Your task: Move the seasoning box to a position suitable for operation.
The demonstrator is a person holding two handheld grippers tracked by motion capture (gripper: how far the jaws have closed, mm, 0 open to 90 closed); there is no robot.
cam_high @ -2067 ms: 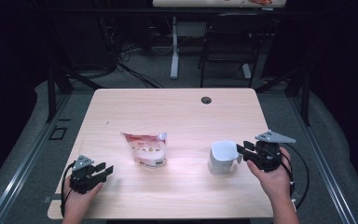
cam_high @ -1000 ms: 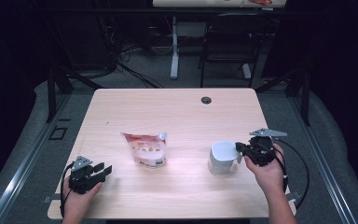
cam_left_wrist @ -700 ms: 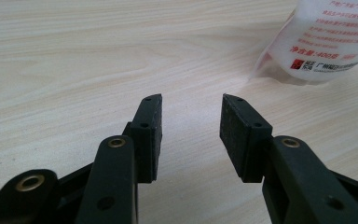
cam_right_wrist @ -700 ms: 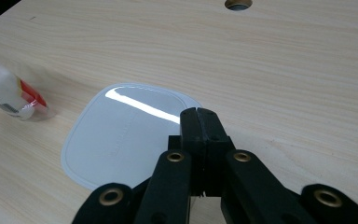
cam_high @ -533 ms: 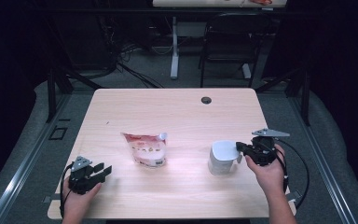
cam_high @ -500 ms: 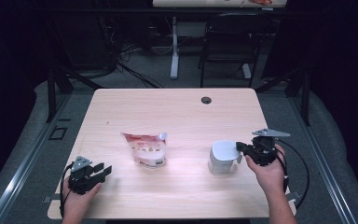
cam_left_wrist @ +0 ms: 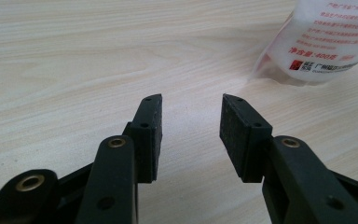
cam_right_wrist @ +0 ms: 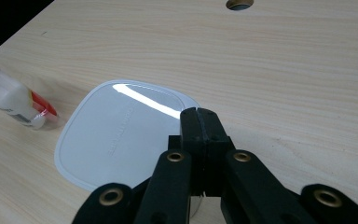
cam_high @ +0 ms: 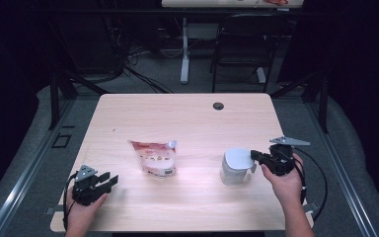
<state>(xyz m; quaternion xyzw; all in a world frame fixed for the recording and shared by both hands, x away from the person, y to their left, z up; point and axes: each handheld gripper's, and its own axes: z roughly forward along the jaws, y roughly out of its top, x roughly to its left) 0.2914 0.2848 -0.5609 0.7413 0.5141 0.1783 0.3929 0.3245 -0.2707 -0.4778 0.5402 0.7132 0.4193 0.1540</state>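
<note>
Right claw [cam_high: 254,159] has slid in from beside the cup [cam_high: 235,167] and now sits pinched tight at its lidded rim, over the handle side; grip looks set, lift can follow. Left claw [cam_high: 109,180] unchanged: half open, empty, pouch [cam_high: 154,157] ahead to its right on table [cam_high: 187,118].
</note>
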